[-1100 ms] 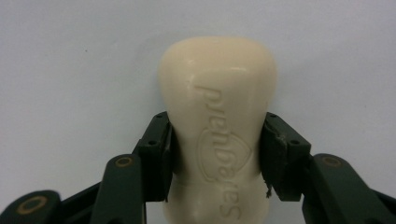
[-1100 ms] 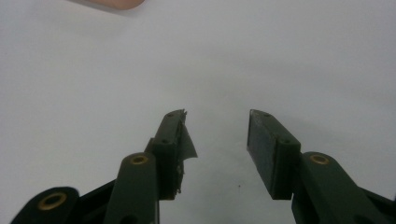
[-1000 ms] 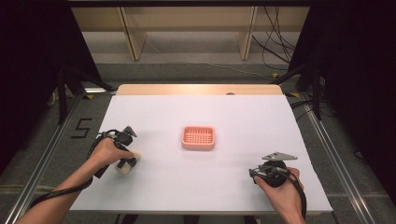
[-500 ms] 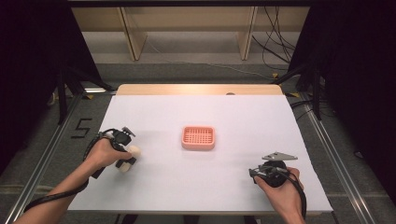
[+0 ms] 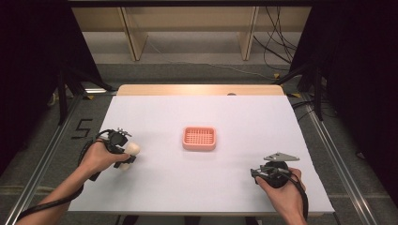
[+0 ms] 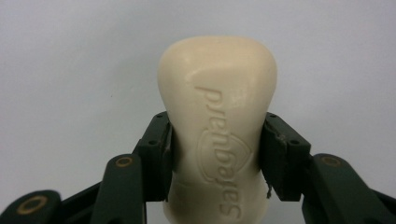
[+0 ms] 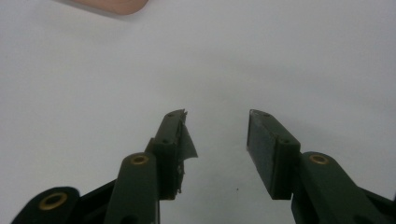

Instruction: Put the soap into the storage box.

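Note:
A cream bar of soap [image 6: 217, 126] with embossed lettering sits between the jaws of my left gripper [image 6: 217, 154], whose pads press on both its sides. In the high view that left gripper [image 5: 126, 153] is at the table's left, with the soap [image 5: 130, 151] sticking out of it toward the right. A pink ribbed soap dish [image 5: 199, 138] lies in the middle of the white table [image 5: 234, 117]. My right gripper [image 7: 215, 140] stands open over bare white surface, nothing between its jaws. In the high view the right gripper [image 5: 257, 174] rests near the front right.
A corner of the pink dish [image 7: 112, 5] shows at the top left of the right gripper view. A wooden strip [image 5: 202, 90] runs along the table's far edge. Metal rails [image 5: 42, 159] flank the table, and cables [image 5: 277, 51] lie on the floor behind.
My left hand has lifted and shifted slightly with the soap in the gripper; the soap now points more toward the dish. The right hand has not moved.

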`<act>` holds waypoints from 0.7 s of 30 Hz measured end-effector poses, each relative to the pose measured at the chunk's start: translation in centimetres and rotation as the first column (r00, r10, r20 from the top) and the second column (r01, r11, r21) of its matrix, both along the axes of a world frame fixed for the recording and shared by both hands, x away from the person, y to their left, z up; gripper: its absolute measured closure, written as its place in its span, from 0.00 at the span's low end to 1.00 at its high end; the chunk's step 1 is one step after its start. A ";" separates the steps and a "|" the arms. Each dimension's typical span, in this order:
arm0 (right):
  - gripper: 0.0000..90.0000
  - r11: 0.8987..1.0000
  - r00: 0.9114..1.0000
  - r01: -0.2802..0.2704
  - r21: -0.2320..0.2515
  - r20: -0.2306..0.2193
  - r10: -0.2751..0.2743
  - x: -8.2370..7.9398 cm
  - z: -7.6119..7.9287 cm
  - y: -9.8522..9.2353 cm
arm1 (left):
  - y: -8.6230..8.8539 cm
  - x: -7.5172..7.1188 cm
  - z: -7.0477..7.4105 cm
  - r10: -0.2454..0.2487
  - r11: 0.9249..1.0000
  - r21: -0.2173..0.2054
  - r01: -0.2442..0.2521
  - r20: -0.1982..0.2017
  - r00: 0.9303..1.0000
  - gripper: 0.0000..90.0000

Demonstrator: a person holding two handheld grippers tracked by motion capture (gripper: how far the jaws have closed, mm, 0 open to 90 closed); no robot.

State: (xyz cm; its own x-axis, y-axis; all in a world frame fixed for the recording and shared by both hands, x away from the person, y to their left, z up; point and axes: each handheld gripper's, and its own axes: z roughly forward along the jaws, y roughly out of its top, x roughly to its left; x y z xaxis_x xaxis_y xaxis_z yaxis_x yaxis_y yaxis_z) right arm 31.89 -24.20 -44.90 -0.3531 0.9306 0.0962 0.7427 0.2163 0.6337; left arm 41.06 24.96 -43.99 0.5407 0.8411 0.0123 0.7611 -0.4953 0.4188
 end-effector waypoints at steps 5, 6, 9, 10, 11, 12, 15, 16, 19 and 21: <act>0.64 1.000 1.000 0.008 0.006 -0.005 -0.008 0.0 0.0 0.1 | 0.3 -0.6 0.3 -0.029 1.000 -0.003 0.029 0.049 0.998 0.55; 0.64 1.000 1.000 0.007 0.002 -0.005 -0.007 0.0 0.0 0.0 | 0.3 -0.7 0.3 -0.036 0.999 0.006 0.035 0.066 0.997 0.55; 0.64 1.000 1.000 -0.009 -0.011 0.008 0.009 0.0 0.0 -0.2 | 0.3 -1.0 0.5 -0.049 0.999 0.013 0.048 0.077 0.996 0.55; 0.64 1.000 1.000 -0.008 -0.012 0.008 0.008 0.0 0.0 -0.2 | 0.3 -1.1 0.7 -0.061 0.998 0.019 0.060 0.078 0.995 0.55; 0.64 1.000 1.000 -0.001 -0.004 0.010 0.001 0.0 0.0 -0.1 | 0.2 -1.1 0.7 -0.050 0.999 0.016 0.048 0.087 0.995 0.55; 0.64 1.000 1.000 -0.005 -0.009 0.014 0.005 0.1 0.0 -0.1 | 0.2 -1.1 0.9 -0.073 0.997 0.016 0.071 0.083 0.994 0.55; 0.64 1.000 1.000 -0.006 -0.012 0.008 0.006 0.0 0.1 -0.1 | 0.1 -1.3 1.3 -0.086 0.996 0.025 0.084 0.107 0.991 0.55; 0.64 1.000 1.000 0.005 0.001 0.009 -0.005 0.0 0.1 0.0 | 0.0 -1.3 1.5 -0.094 0.995 0.028 0.091 0.110 0.989 0.55; 0.64 1.000 0.999 -0.006 -0.014 0.032 0.006 0.1 0.1 -0.2 | -0.3 -1.3 1.7 -0.107 0.994 0.034 0.103 0.122 0.987 0.55; 0.64 0.999 0.998 -0.034 -0.030 0.055 0.035 0.2 0.0 -0.4 | -0.6 -1.4 1.7 -0.098 0.995 0.026 0.095 0.143 0.985 0.55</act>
